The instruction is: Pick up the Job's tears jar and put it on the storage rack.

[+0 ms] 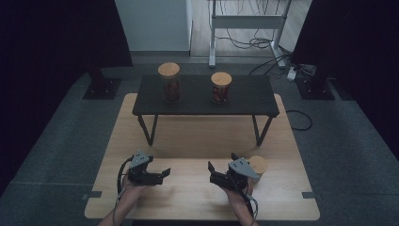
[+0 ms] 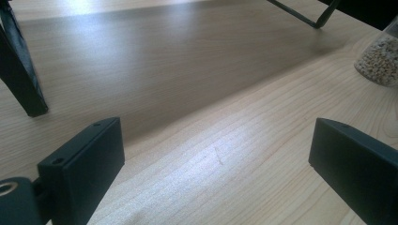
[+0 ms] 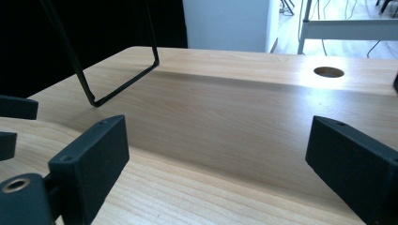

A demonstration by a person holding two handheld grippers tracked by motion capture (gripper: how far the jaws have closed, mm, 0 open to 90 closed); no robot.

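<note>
My left gripper (image 1: 162,173) rests low over the wooden table (image 1: 197,141) at its near left, jaws spread wide with nothing but bare wood grain between them, as the left gripper view shows plainly. My right gripper (image 1: 220,169) sits near the middle of the near edge, its jaws likewise released and apart, only tabletop between them in the right gripper view. Just to the right of that gripper stands the jar (image 1: 257,168) with a pale wooden lid; from above, my gripper's grey plate covers most of its left side, so I cannot make out its body there, and whether the gripper's body touches it I cannot tell. In the left gripper view the same jar (image 2: 382,58) is cut off by the right edge, showing only a piece of clear wall with pale grains inside. Farther back, a black low shelf (image 1: 202,96) stands on the table, carrying two more lidded jars, the left jar (image 1: 170,82) and the right jar (image 1: 221,87), with dark reddish contents too dim to identify. The shelf's thin legs cross the tops of both gripper views, cropped short. The sides of the room are dark.
</note>
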